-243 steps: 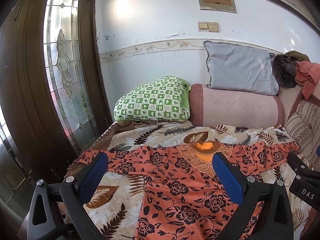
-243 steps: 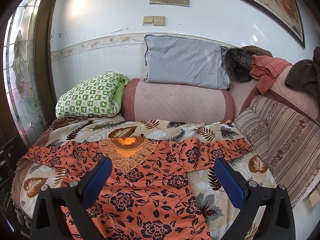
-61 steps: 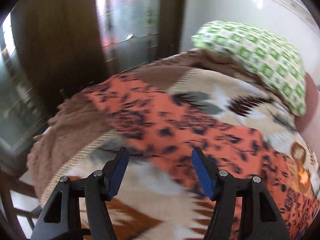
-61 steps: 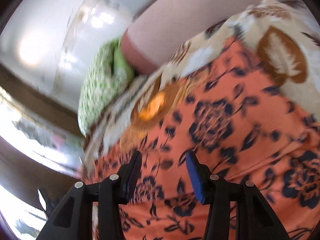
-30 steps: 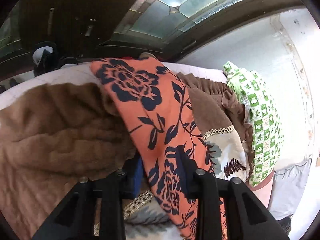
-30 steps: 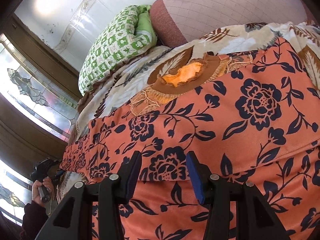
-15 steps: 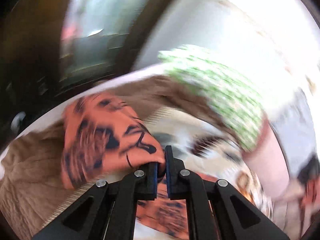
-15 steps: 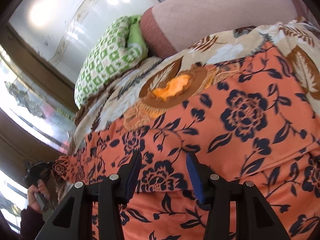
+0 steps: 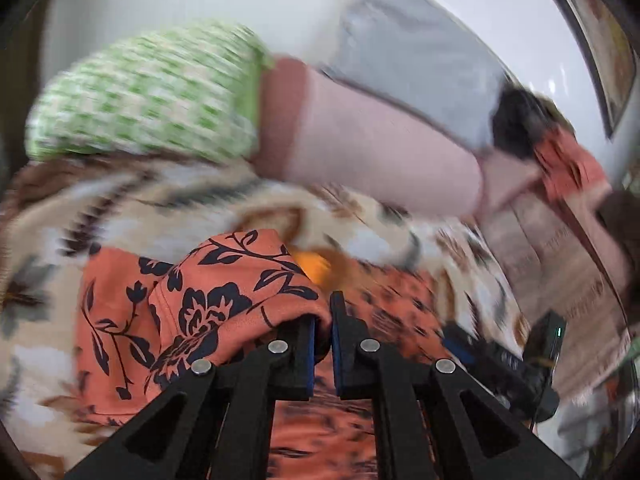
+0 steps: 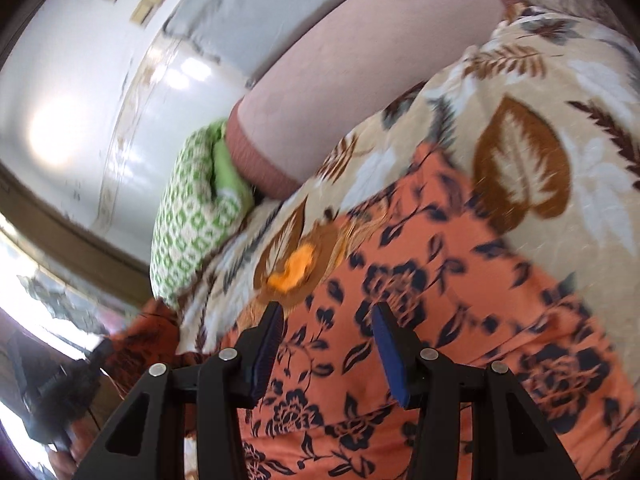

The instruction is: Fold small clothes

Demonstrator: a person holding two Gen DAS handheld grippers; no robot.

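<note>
Blurring bedding; left gripper [image 9: 323, 330] seemingly pinches sleeve [image 9: 224, 296]

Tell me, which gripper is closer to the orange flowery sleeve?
Left. The left gripper is clamped on the sleeve; the right gripper hovers open above the garment's body.

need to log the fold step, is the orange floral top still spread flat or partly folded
Partly folded. The left gripper is shut on a sleeve of the orange floral top, lifted and doubled over the body, which lies spread on the blanket.
</note>
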